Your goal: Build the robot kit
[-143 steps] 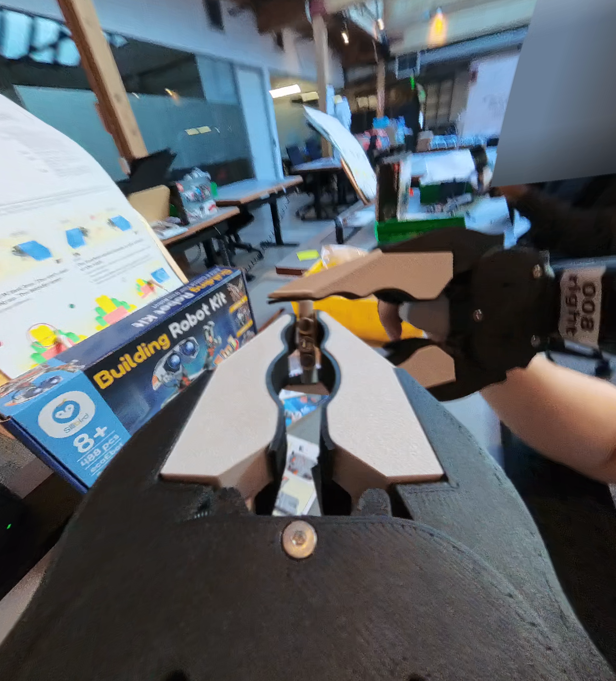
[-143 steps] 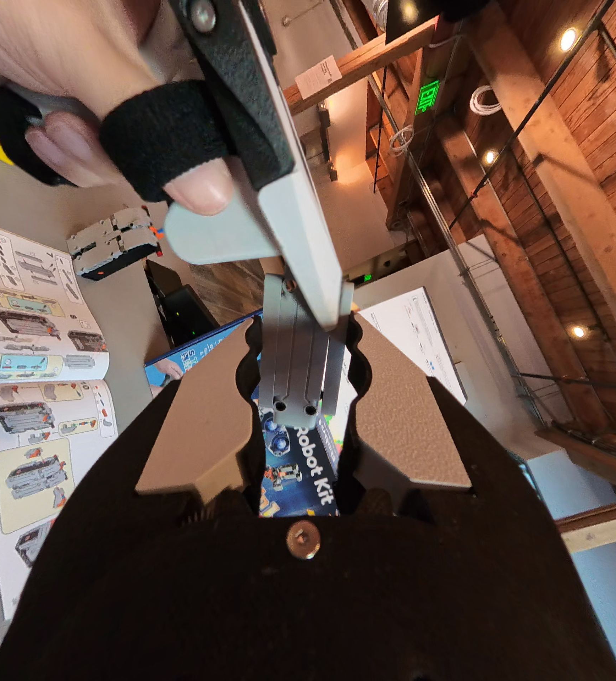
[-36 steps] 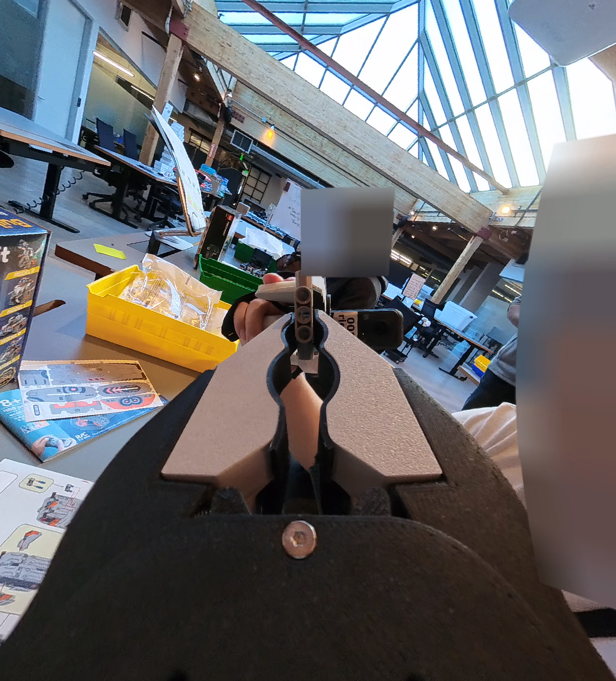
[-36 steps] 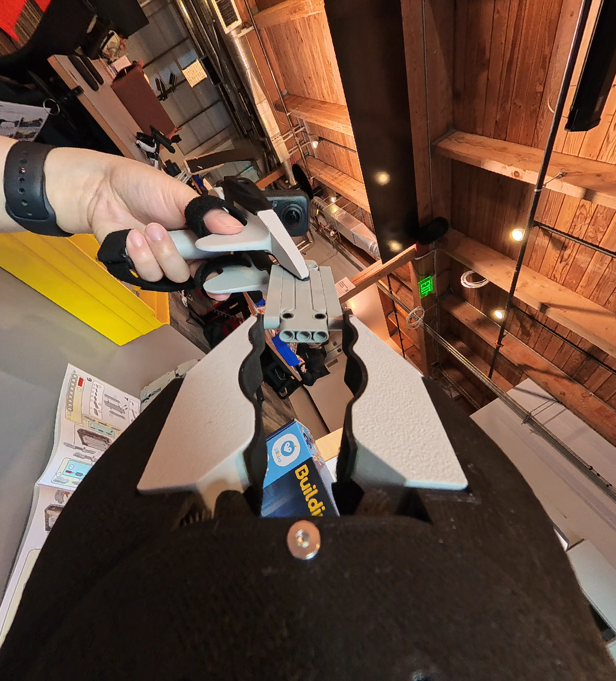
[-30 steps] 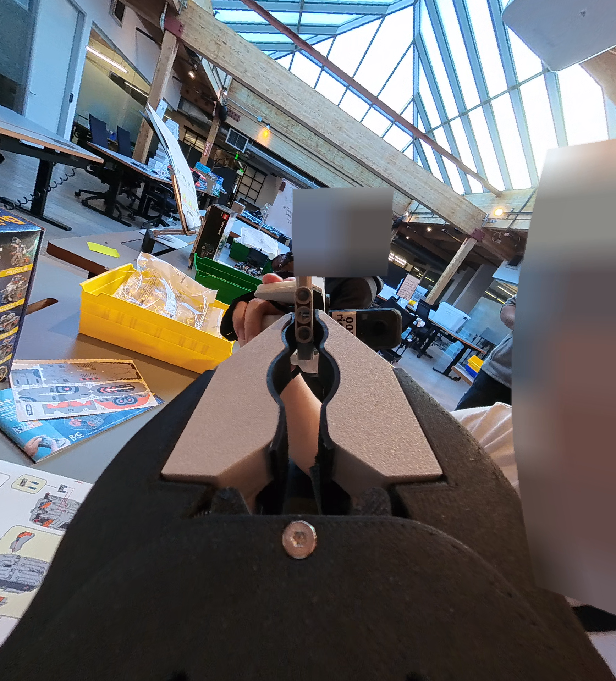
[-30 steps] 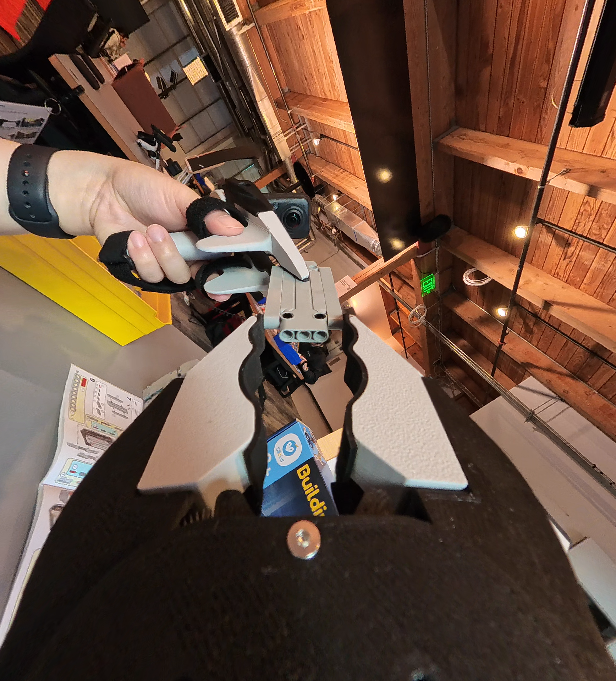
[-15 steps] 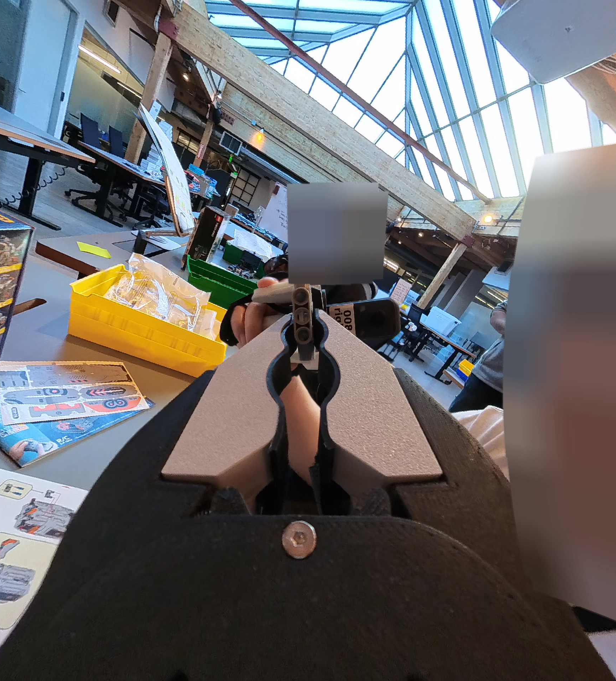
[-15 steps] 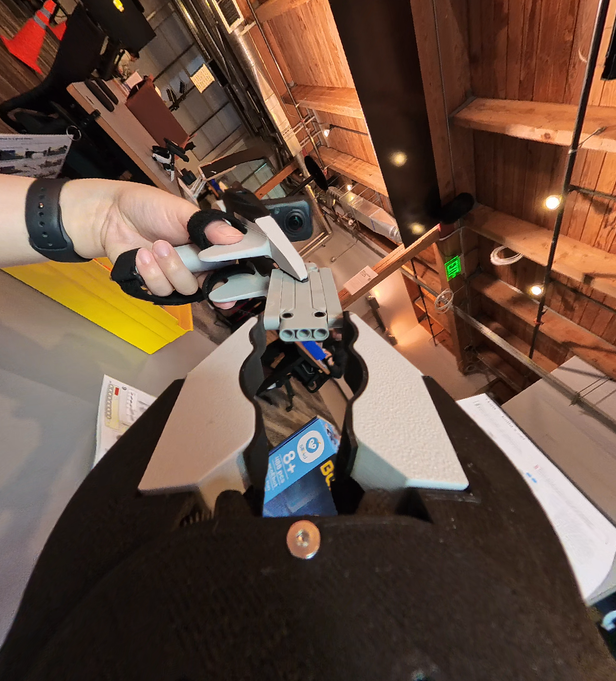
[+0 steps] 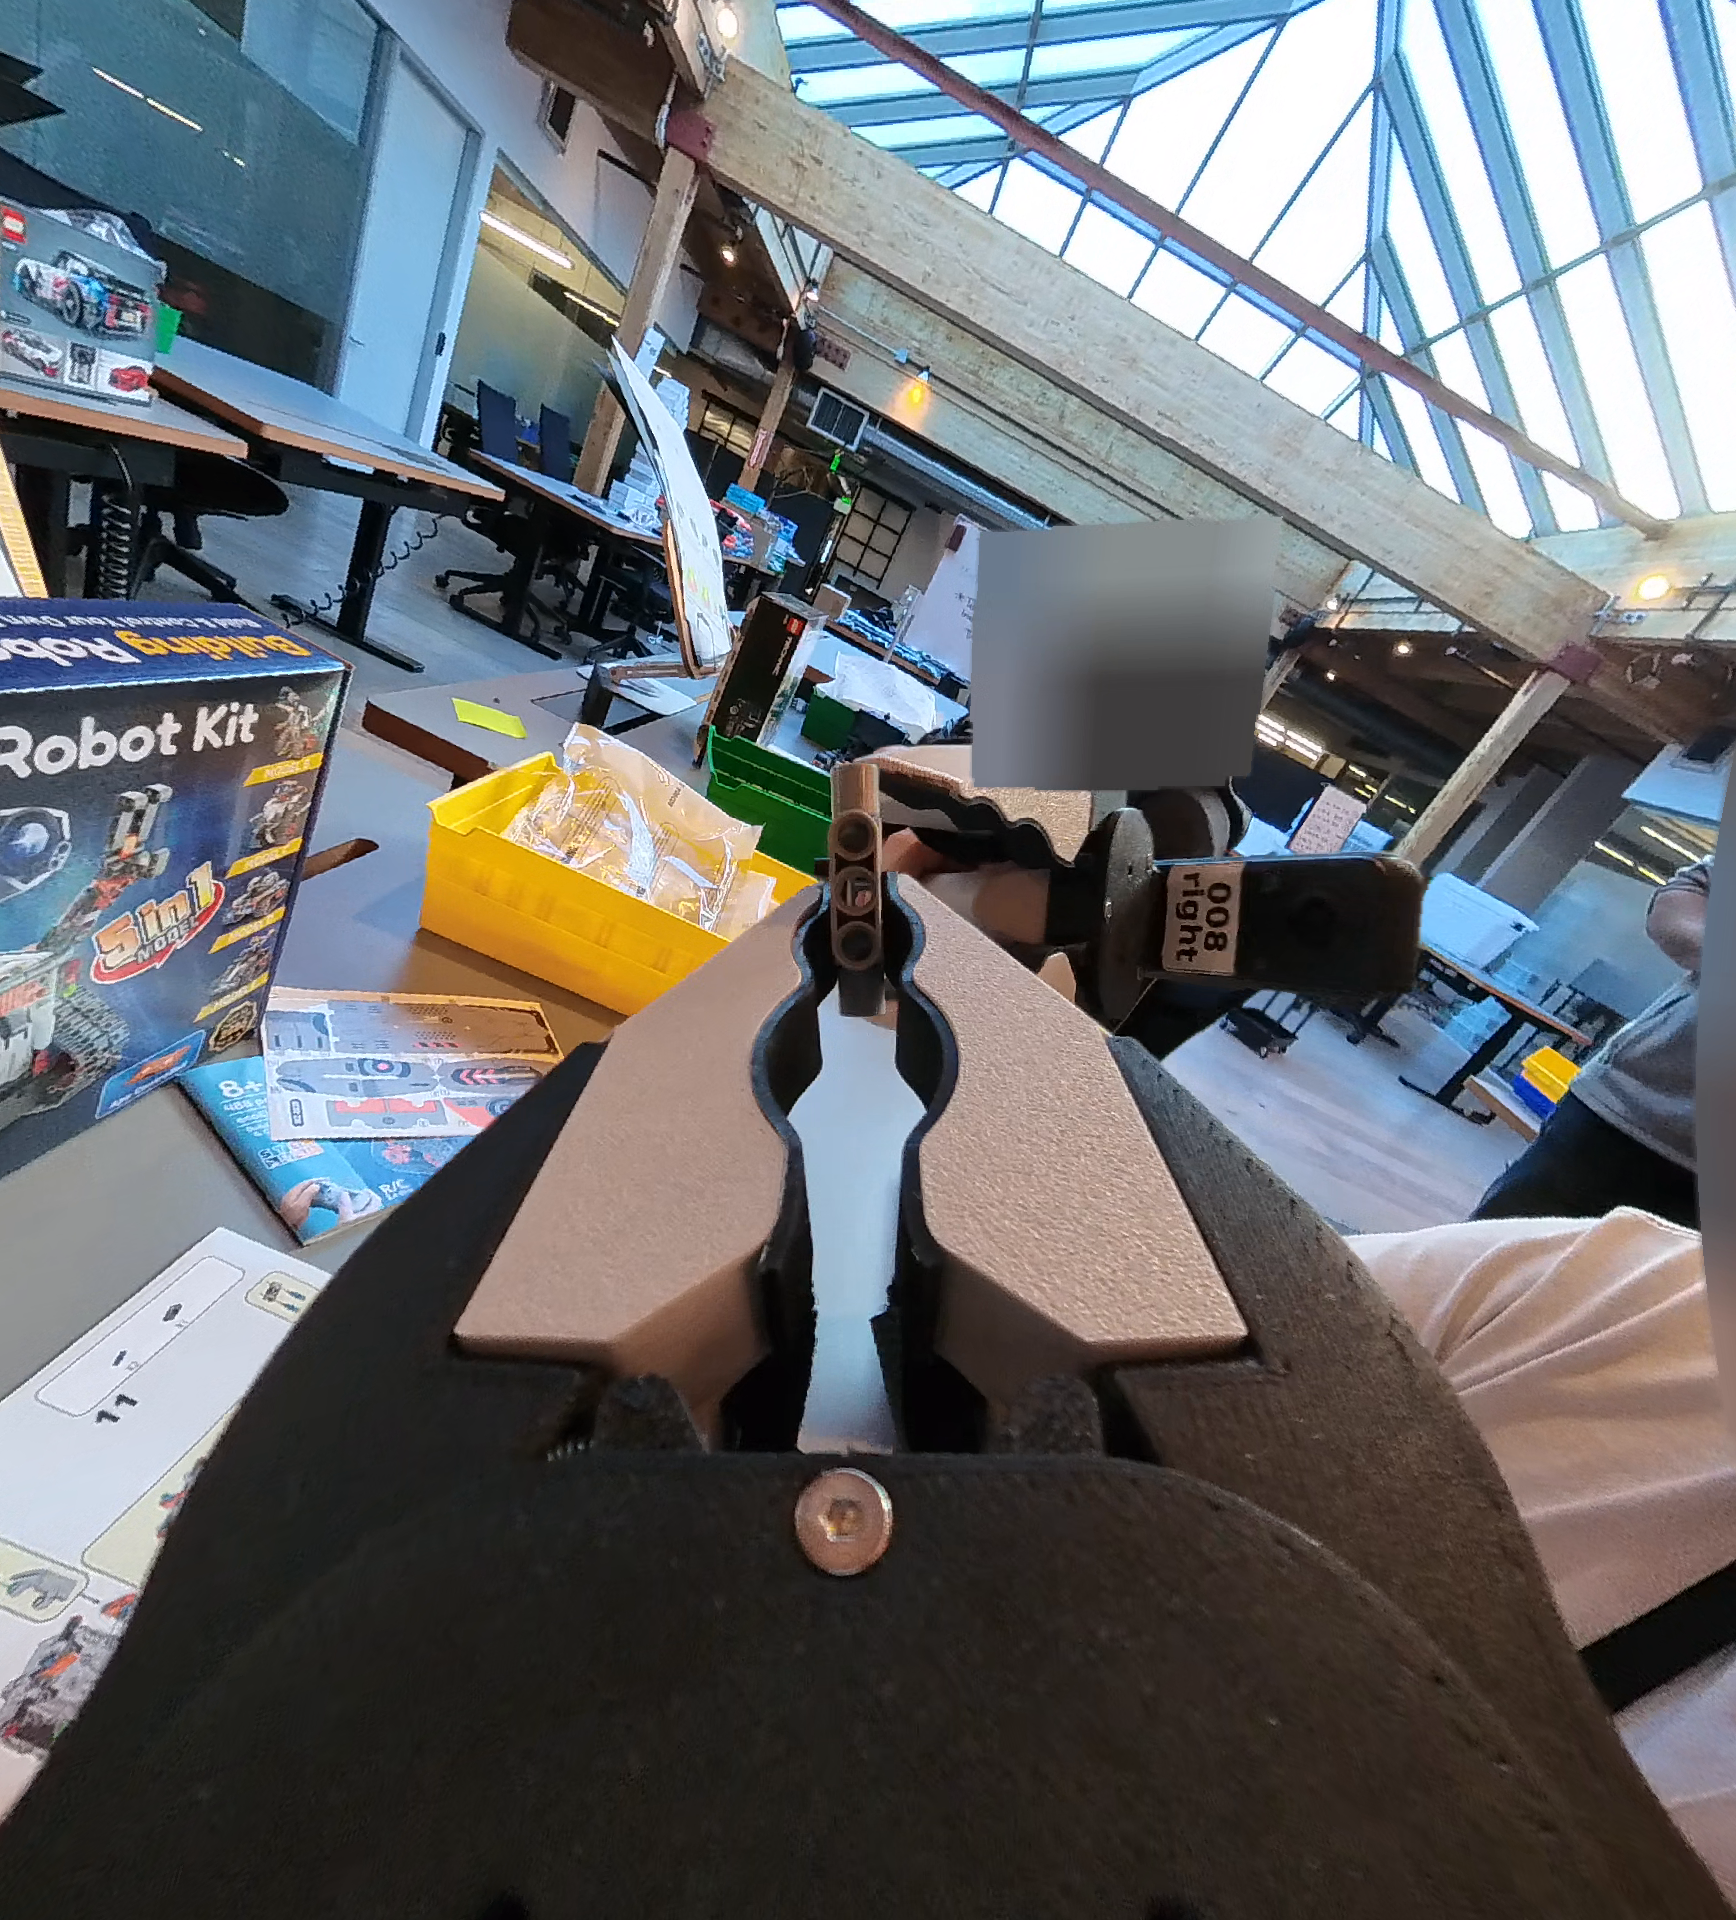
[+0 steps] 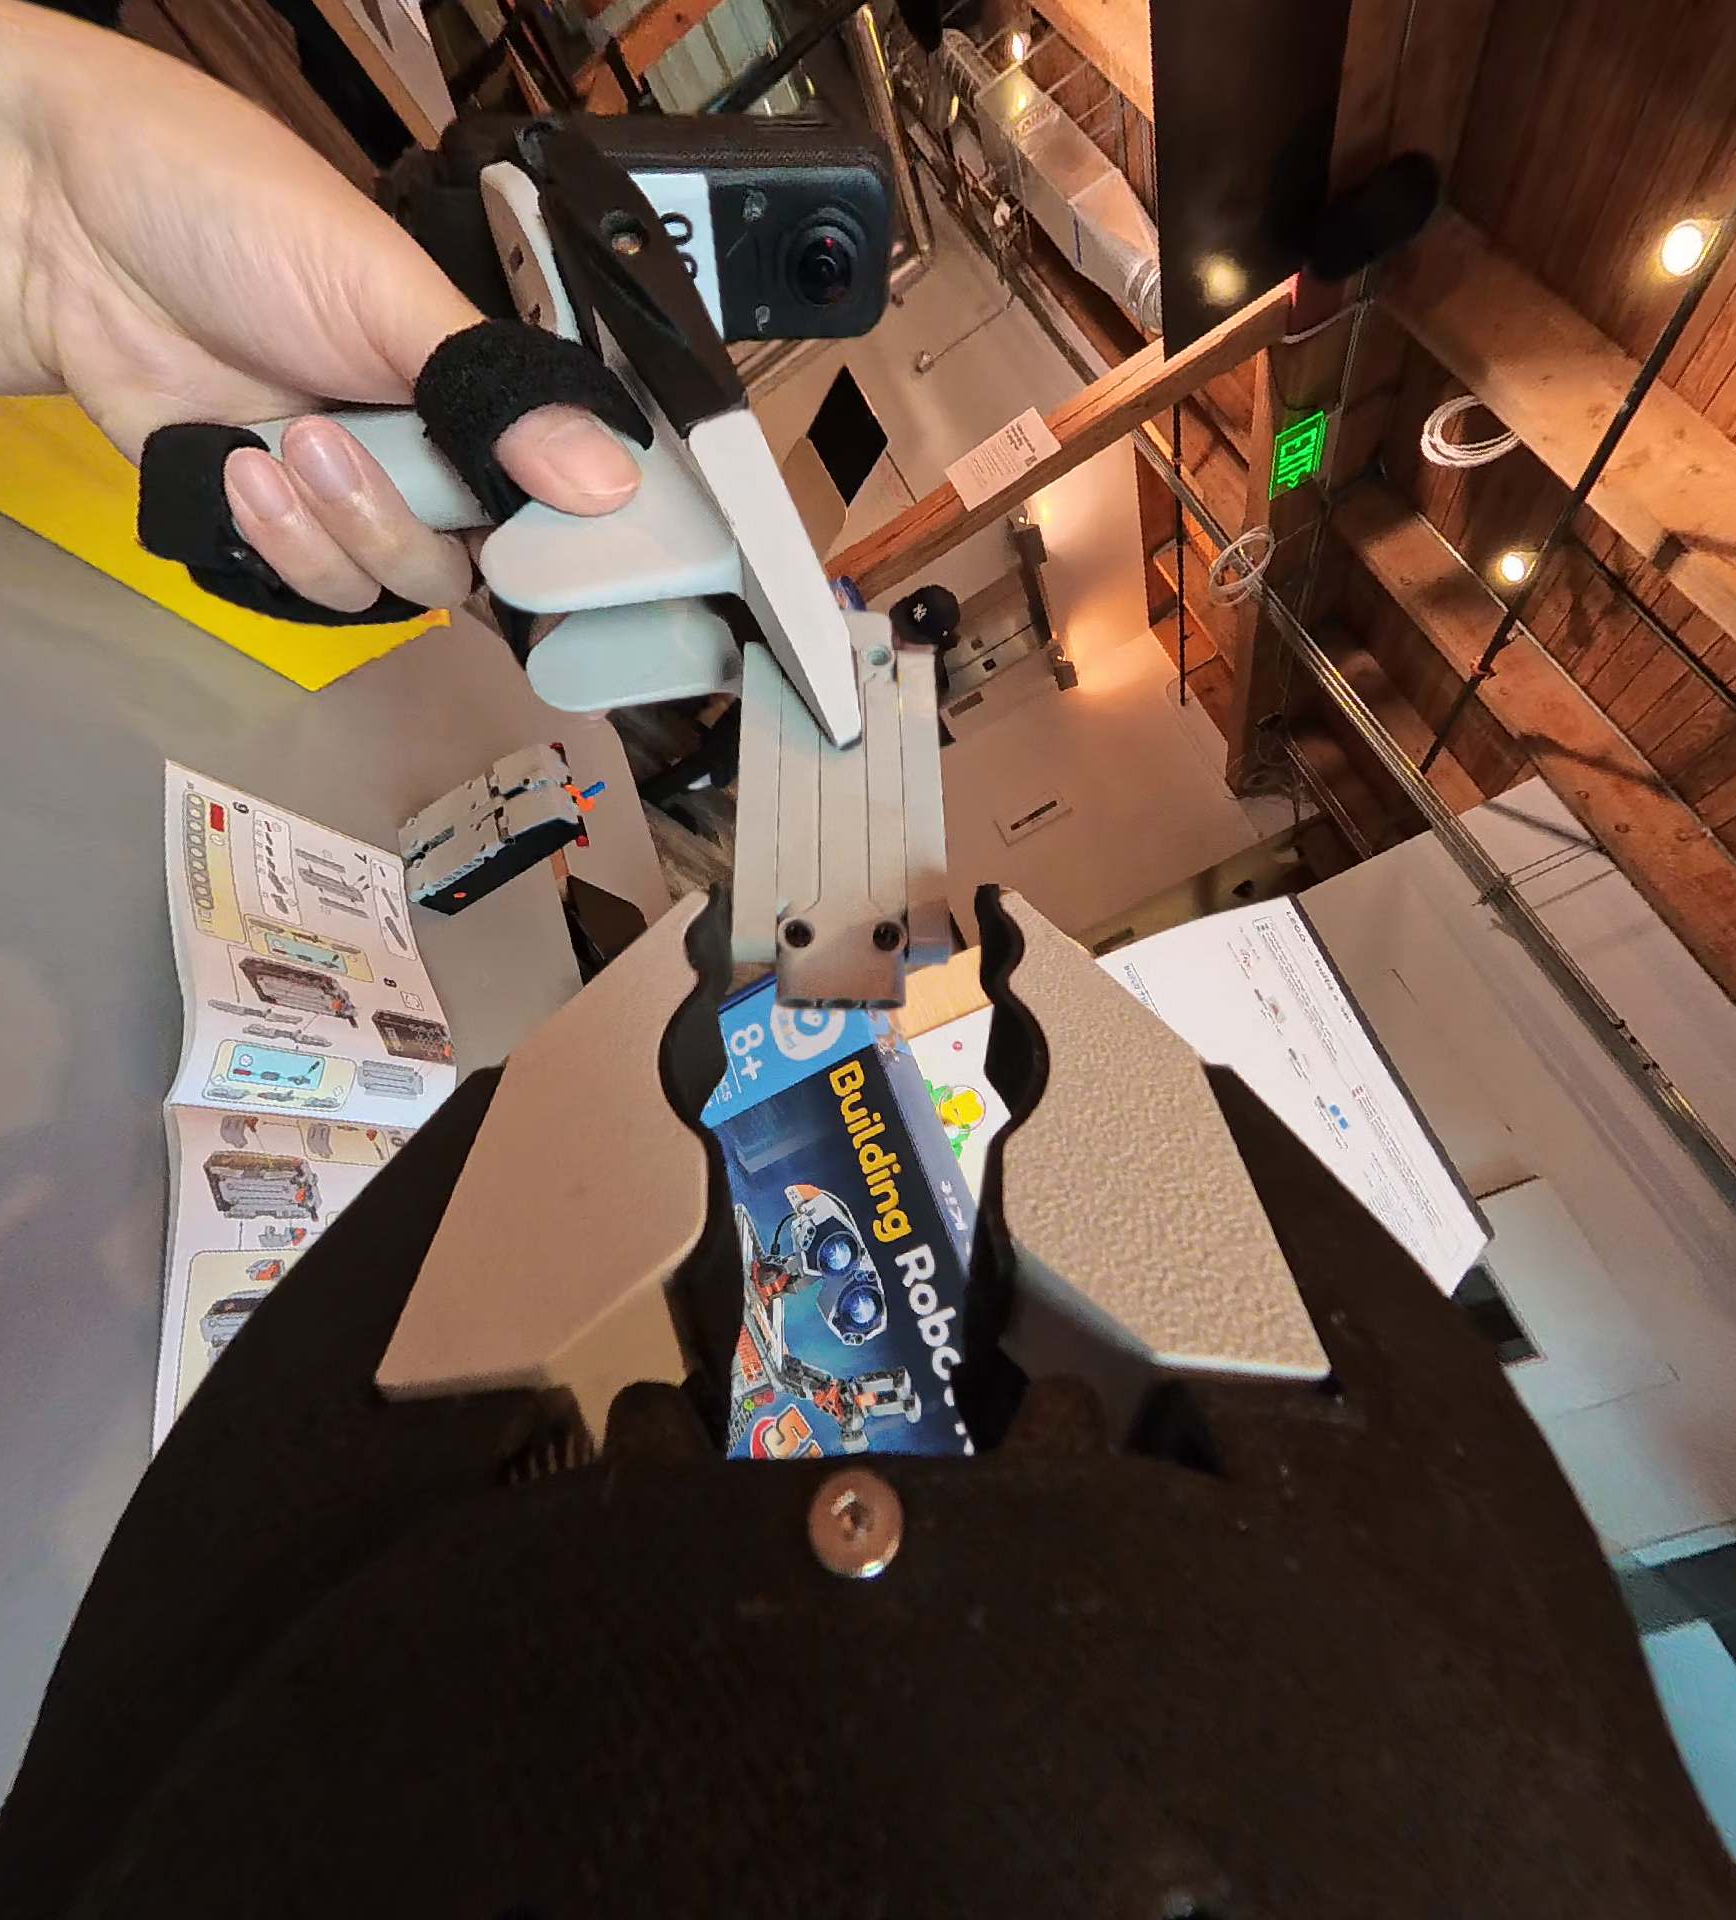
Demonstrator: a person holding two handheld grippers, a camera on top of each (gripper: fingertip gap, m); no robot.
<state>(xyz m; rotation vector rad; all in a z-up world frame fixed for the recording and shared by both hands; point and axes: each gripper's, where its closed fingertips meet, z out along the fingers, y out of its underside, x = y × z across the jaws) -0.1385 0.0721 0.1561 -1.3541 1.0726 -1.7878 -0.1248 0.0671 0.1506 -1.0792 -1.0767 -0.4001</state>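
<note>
A flat grey panel of joined beams (image 10: pixel 843 821) hangs in the air between my two grippers. My left gripper (image 9: pixel 856 920) is shut on it and pinches its thin edge (image 9: pixel 856 831). In the right wrist view the left gripper (image 10: pixel 843 712) clamps the panel's far end. My right gripper (image 10: pixel 848 904) is open. Its jaws stand around the panel's near end, with a thin gap showing on the right side. One of its fingers (image 9: pixel 989 821) shows just behind the panel in the left wrist view.
A blue kit box (image 9: pixel 105 852) stands on the grey table (image 9: pixel 33 1247), with a yellow bin (image 9: pixel 573 914) of plastic bags behind it. Instruction sheets (image 10: pixel 292 987), a booklet (image 9: pixel 396 1049) and a small grey-and-black built module (image 10: pixel 495 831) lie nearby. A person's white sleeve (image 9: pixel 1518 1403) is at right. Both grippers' tips are close together, under 4 cm apart.
The right jaws have eased off the panel, which now reaches deeper between them and shows its long face. Both views have swung down towards the table and the blue box.
</note>
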